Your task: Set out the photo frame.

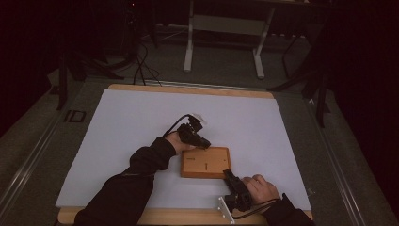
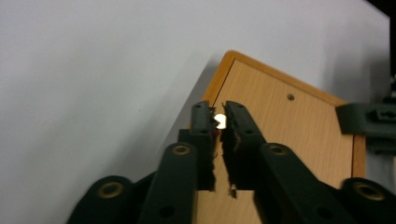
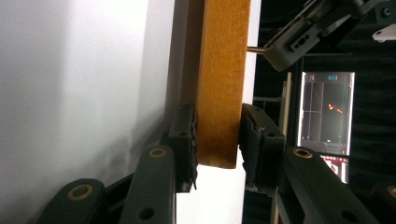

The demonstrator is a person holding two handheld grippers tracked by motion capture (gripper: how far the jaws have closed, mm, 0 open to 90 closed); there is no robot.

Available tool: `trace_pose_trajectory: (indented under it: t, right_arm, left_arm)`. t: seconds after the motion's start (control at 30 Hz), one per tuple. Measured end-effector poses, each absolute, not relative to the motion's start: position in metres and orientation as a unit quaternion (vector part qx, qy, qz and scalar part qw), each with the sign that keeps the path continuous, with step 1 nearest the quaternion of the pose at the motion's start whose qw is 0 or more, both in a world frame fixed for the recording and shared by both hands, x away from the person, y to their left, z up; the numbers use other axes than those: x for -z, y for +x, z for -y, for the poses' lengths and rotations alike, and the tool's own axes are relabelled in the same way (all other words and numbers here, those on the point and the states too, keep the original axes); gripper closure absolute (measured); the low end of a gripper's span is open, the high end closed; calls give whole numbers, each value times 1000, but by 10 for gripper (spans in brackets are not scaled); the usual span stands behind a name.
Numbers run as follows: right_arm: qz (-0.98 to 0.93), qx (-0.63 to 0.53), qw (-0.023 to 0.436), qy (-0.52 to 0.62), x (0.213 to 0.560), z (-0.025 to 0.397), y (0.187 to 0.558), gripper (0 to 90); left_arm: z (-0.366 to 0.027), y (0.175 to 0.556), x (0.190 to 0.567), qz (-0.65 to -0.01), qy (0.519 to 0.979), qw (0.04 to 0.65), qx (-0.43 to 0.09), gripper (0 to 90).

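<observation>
A: Start at your right gripper (image 3: 217,140). How do the jaws stand?

B: Clamped on the wooden block (image 3: 223,79). In the right gripper view one jaw presses each broad face, near the block's lower end at mid-frame. The block runs up and out of the top of the frame.

A: And your left gripper (image 2: 219,135)?

B: Jaws nearly together, a thin gap between them. In the left gripper view something small and pale sits between the tips; it is too small and too bright to tell what it is. A thin brass pin (image 3: 256,49) sticks out from that gripper's tip toward the block, upper right of the right gripper view.

A: Where do the tips sit over the block?

B: Over its left edge, lower centre of the left gripper view. The wooden block (image 2: 289,135) has a light face, a darker rim and one small hole (image 2: 291,97) upper right of the tips.

A: Now outward.

B: High view: the wooden block (image 1: 205,162) lies at centre, low in the frame, on the white sheet (image 1: 141,127) covering the counter (image 1: 188,89). Your left gripper (image 1: 200,140) meets its upper left corner; your right gripper (image 1: 229,175) holds its lower right corner. Your left hand (image 1: 180,142) is just left of the block, your right hand (image 1: 260,187) lower right, near the sheet's bottom edge.
</observation>
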State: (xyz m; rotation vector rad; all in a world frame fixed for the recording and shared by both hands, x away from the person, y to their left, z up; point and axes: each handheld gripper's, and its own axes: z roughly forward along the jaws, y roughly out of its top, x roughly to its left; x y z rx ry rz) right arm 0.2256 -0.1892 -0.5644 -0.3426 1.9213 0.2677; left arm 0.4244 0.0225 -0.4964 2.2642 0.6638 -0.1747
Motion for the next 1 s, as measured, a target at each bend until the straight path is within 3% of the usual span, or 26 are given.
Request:
trace_pose_trajectory:
  t: [0.1,0.5,0.83,1.0]
  right_arm:
    - [-816,-118,548,-143,562,190,227,674]
    - [-826,-125,531,-140,552,191,231,677]
    - [-830,-133,524,-138,543,192,233,687]
    - [-840,-140,508,-133,535,192,236,689]
  left_arm:
    - [-23,421,492,-258,887,378,56,689]
    - [-35,405,473,-251,889,382,22,479]
    - [-55,388,460,-239,882,405,9,199]
    - [-68,376,454,-231,877,421,-26,148]
